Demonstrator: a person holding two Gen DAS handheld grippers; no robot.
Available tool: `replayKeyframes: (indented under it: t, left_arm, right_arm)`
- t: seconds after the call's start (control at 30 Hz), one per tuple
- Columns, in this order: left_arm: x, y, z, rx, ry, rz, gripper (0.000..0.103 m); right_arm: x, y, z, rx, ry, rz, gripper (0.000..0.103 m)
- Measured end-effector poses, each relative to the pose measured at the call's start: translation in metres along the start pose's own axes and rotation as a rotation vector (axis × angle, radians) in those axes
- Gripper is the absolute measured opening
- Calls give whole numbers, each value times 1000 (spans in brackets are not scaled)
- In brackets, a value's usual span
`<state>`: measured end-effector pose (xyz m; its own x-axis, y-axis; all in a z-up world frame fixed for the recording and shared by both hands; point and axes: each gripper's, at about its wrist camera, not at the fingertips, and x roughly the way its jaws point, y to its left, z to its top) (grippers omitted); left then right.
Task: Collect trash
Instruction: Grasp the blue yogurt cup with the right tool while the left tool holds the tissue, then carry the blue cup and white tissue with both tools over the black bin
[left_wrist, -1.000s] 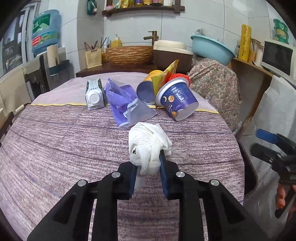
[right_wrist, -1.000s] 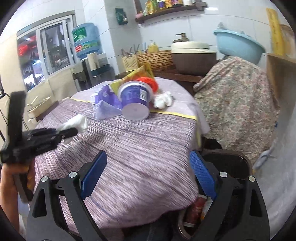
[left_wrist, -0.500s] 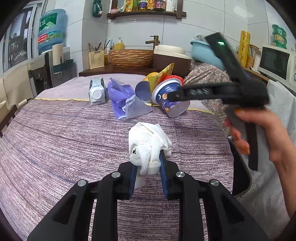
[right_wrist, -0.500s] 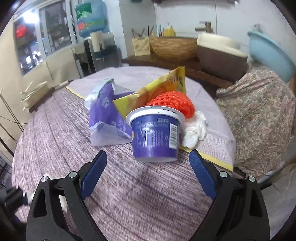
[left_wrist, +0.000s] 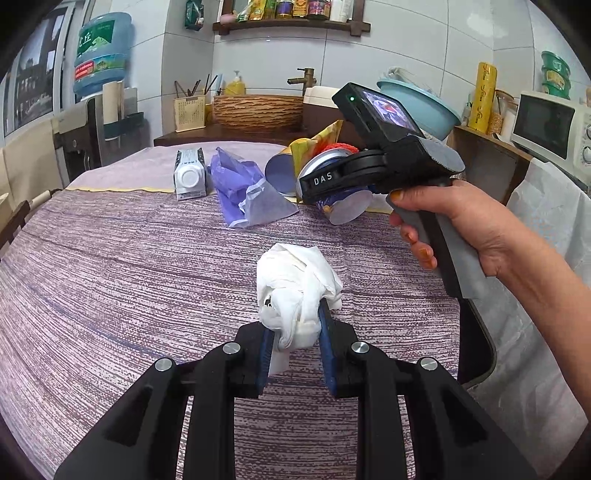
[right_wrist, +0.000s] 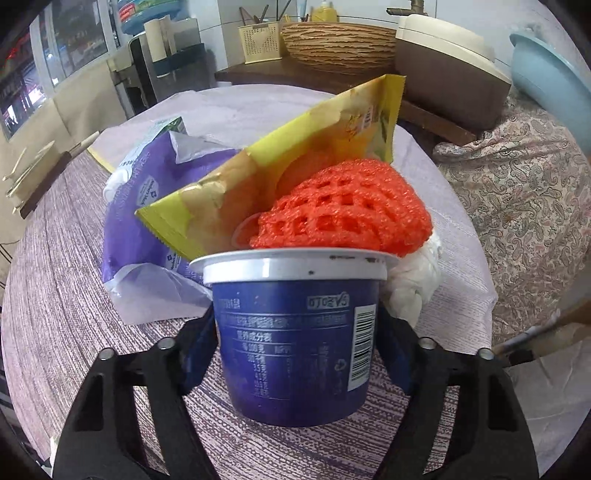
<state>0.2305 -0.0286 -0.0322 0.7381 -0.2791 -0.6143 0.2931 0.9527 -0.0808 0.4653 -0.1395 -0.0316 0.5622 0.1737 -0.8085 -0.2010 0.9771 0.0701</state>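
Here, left gripper (left_wrist: 295, 341) jaws clamping tissue wad (left_wrist: 297, 291), right gripper (right_wrist: 295, 347) jaws closing around blue cup (right_wrist: 295, 343), red net (right_wrist: 343, 214) behind.

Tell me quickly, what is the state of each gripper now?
Left gripper: shut on the crumpled white tissue wad.
Right gripper: just been closing around the blue plastic cup; contact cannot be told.

White-tiled wall (left_wrist: 406, 55), wooden shelf (left_wrist: 291, 26), window (left_wrist: 33, 74).
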Motion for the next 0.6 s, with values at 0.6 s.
replayKeyframes:
  t: [0.6]
  left_arm:
    - [-14, -7, -12, -17, -14, -31, 23]
  right_arm:
    - [-79, 0, -77, -27, -227, 182, 71]
